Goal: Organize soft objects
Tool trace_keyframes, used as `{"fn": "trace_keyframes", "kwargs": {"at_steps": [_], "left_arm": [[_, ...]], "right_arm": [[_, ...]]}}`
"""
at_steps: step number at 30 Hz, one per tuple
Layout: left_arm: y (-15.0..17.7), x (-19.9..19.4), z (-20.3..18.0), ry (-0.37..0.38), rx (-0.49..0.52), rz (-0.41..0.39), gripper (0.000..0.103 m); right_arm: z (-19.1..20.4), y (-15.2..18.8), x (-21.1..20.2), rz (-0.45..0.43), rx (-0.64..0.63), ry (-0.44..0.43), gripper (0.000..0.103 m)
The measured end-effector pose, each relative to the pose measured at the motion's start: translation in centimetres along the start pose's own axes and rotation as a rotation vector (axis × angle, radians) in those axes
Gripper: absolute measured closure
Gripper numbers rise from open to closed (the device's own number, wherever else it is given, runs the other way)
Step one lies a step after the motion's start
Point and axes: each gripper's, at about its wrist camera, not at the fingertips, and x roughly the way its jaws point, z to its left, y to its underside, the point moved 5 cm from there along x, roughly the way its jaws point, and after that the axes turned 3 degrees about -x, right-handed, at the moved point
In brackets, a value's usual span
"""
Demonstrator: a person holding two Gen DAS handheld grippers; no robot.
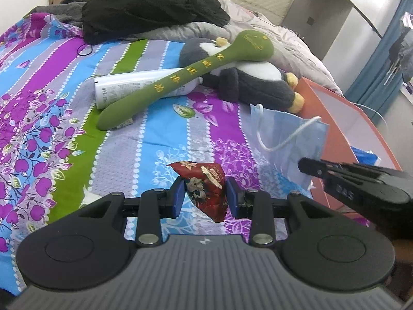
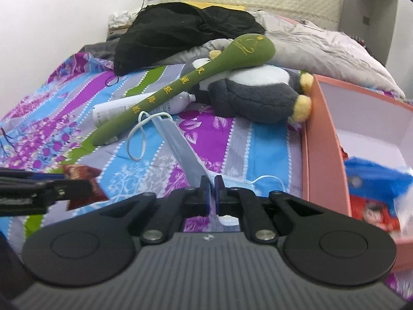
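Because the box [image 2: 325, 139] stood just right of it, the mask [image 2: 180, 144] was pinched in the closed right gripper [image 2: 212, 193], while the snack packet [image 1: 206, 188] was clamped in the left gripper [image 1: 205, 196].

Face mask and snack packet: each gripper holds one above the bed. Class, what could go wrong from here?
1. The right gripper pinches only an edge of the face mask; it may slip out, or its dangling ear loop could snag the green plush stick.
2. The left gripper grips the puffy snack packet, which could get crushed.
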Motion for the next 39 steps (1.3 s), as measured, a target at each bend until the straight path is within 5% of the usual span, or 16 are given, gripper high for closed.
{"fn": "trace_keyframes", "kwargs": {"at_steps": [8,20,26,34,36,38,39], "left_arm": [[-0.2,-1.1,-2.5,0.035,0.056,-0.004,0.063],[-4.5,-3.0,-10.1,0.171,0.157,-0.075,0.063],[-5.2,-2.6,-12.5,0.188,0.199,-0.073,0.063],[-1.4,-0.7,-9.0,0.115,0.168,0.034,0.063],[-0.6,-0.4,-7.8,0.092,0.158,0.053,0.063],[0.1,-0.2,-6.6,0.072,0.147,0.069,0.063],[0.4,-0.2,-5.9,0.059,0.141,0.076,0.063]], "right_arm": [[-0.5,0.3,-4.5,-0.044,0.077,-0.014,0.096],[-4.4,-4.7,-10.4,-0.22,0.135,0.055,0.096],[-5.4,-2.7,-8.8,-0.141,0.165,0.02,0.095],[-3.2,3.0,-3.8,0.017,0.17,-0.109,0.092],[-2.0,4.2,-2.4,0.059,0.151,-0.148,0.085],[-0.9,5.0,-1.3,0.082,0.136,-0.19,0.061],[-0.3,5.3,-1.0,0.09,0.128,-0.203,0.057]]}}
